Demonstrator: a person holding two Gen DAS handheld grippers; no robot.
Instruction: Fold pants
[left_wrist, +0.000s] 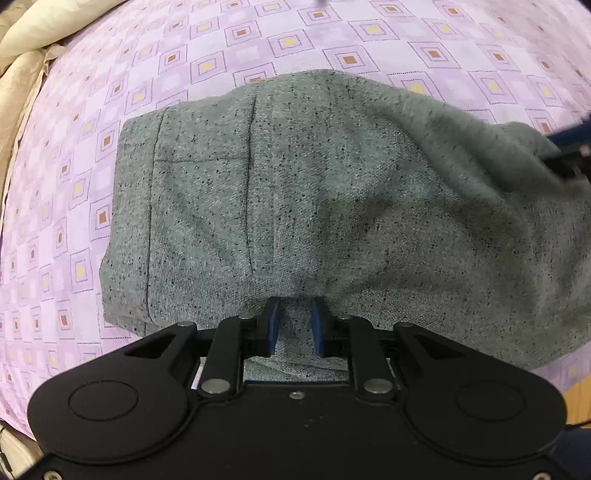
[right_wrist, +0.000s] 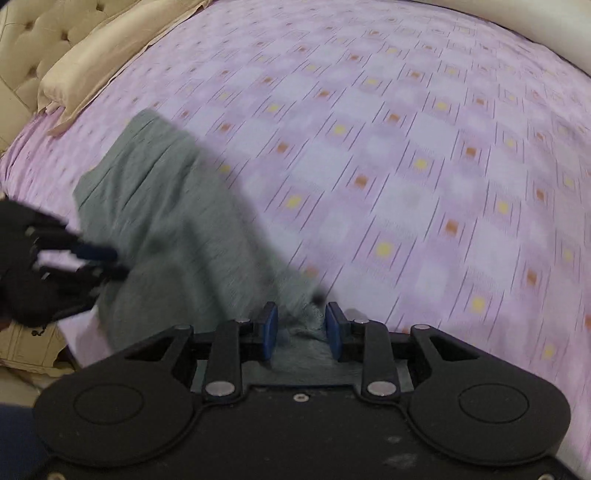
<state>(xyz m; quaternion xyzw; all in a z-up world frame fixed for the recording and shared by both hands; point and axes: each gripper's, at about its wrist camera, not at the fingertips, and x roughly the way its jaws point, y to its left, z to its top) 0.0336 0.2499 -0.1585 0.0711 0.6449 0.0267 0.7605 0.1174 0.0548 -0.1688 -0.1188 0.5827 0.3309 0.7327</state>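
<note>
Grey speckled pants (left_wrist: 295, 206) lie folded on a purple patterned bed sheet (left_wrist: 110, 92). My left gripper (left_wrist: 294, 314) is shut on the near edge of the pants, cloth bunched between its blue pads. My right gripper (right_wrist: 302, 319) is shut on another part of the pants (right_wrist: 166, 221), which trail off to the left in its blurred view. The right gripper shows at the right edge of the left wrist view (left_wrist: 569, 155). The left gripper shows at the left edge of the right wrist view (right_wrist: 55, 258).
Beige pillows (right_wrist: 110, 48) and a tufted headboard (right_wrist: 26, 44) lie at the far left. The purple sheet (right_wrist: 406, 166) spreads wide to the right. A cream cover (left_wrist: 48, 26) sits at the top left of the left wrist view.
</note>
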